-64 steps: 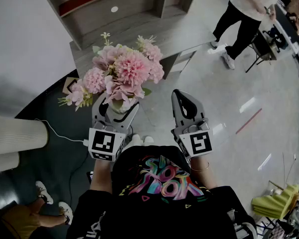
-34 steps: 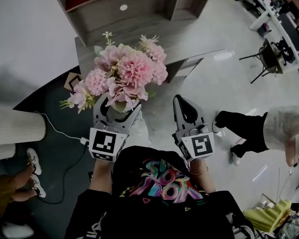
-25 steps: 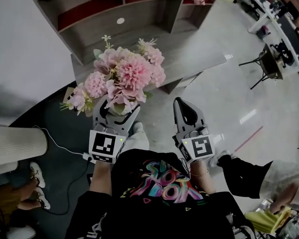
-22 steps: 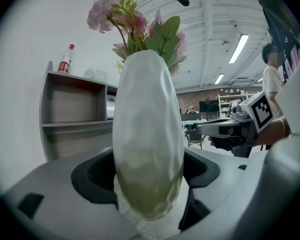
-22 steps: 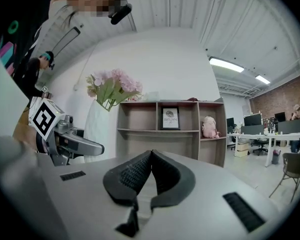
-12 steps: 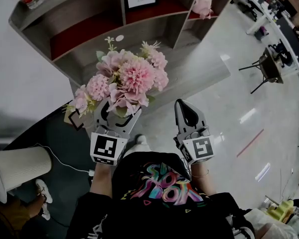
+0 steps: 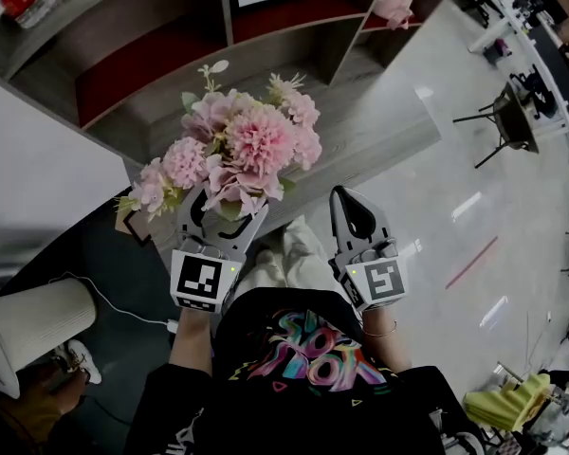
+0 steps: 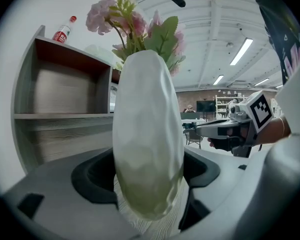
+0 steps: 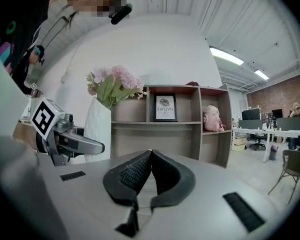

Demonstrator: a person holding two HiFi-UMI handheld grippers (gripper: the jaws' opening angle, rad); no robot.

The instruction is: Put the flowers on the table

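You've neared the table (image 7: 360,131), 12 o'clock; L gripper (image 7: 226,211) clamps flower vase (image 8: 147,134), R gripper (image 9: 150,154) closed, empty. Place soon.

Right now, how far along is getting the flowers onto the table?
Done: the left tongs are shut on the vase of flowers, lifted. In hand: it hangs over the near edge of the table. Left: lower it, let go. The right tongs are shut and empty.
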